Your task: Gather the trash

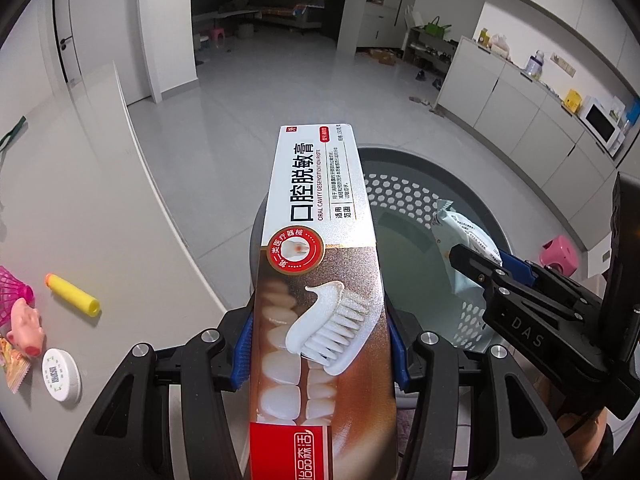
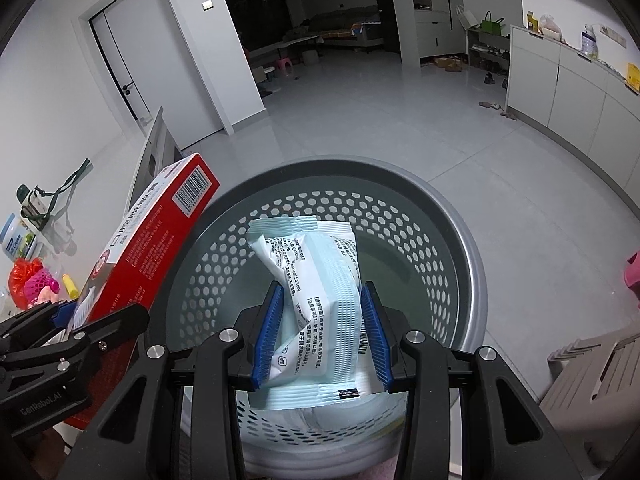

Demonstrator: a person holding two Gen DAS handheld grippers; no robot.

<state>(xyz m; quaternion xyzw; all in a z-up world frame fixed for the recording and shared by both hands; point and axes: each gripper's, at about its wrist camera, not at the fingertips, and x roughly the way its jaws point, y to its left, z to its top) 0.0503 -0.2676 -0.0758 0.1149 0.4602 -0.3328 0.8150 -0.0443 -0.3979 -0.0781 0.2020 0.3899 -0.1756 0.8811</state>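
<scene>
Two grippers, two bits of trash, and you've got both clamped tight over the bin. Your left gripper has its blue pads pressed on either side of the toothpaste box, about halfway down its length, with the box sticking out forward and its far end reaching past the near rim of the bin. From the right wrist view you can see the red side of that same box with its barcode, tilted up beside the bin's left edge, not inside it.

Your right gripper is squeezing a pale blue packet between its pads; the packet is crumpled and pinched in at the middle where they bite. It hangs right above the bin's opening, over the holed grey wall and the bottom. There's more pale blue wrapping below the packet near the bottom edge of that view, but you can't tell whether it's a second packet or the tail of the held one.

In the left wrist view the right gripper shows up off to the side, packet poking out over the bin.

Off to your left on the grey table sit a yellow foam dart, a white round lid, a pink pig toy and a pink mesh thing, all well apart from the bin.
</scene>
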